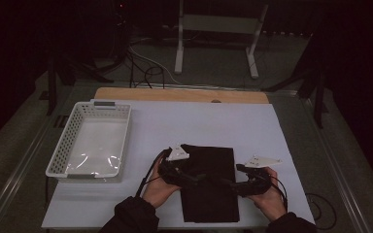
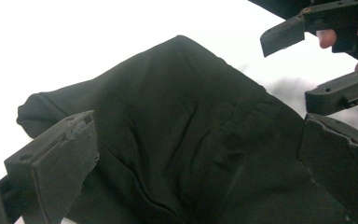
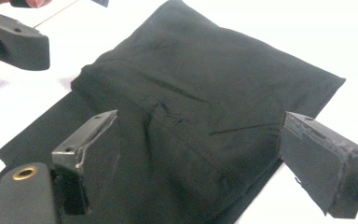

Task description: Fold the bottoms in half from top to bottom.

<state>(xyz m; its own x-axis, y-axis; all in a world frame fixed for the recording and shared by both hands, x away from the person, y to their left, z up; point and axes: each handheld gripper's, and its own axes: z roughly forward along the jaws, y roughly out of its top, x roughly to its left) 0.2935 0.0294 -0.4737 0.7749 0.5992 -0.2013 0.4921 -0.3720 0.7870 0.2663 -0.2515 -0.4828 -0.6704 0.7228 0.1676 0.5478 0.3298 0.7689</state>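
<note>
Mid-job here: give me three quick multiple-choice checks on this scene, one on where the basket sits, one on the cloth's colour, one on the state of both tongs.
1. Where is the white basket relative to the folded cloth?
A. To the left of it, apart
B. On top of it
C. To the right of it, touching

2. What colour is the folded cloth?
A. White
B. Black
C. Red

3. How do the left tongs and right tongs stand?
A. Both shut on the cloth
B. Left shut, right open
C. Both open over the cloth

Answers:
1. A: in the high view the basket lies on the white sheet left of the cloth, with bare sheet between them.
2. B: the cloth is black in all views.
3. C: each gripper view shows its jaws spread wide with the cloth lying between them, unpinched.
</note>
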